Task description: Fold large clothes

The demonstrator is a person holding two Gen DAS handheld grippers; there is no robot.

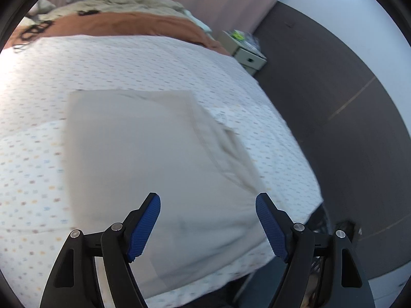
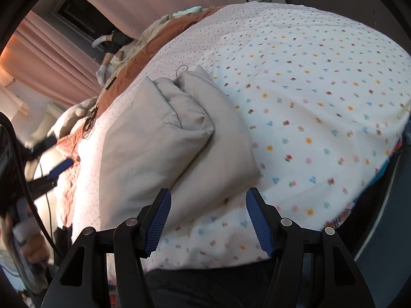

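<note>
Garment: beige folded clothing (image 1: 154, 154) lies flat on the bed (image 1: 38, 128), near its front edge
Left tool (image 1: 208, 227): wide, empty, directly over it, nearer
Right tool (image 2: 208, 222): wide, empty; bundle ahead-left, long axis running away

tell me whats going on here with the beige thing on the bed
A person holding a two-finger gripper in each hand is folding clothes on a bed with a floral sheet. The beige garment lies already folded into a compact bundle. Both the left gripper and the right gripper are open above it, gripping nothing.
</note>
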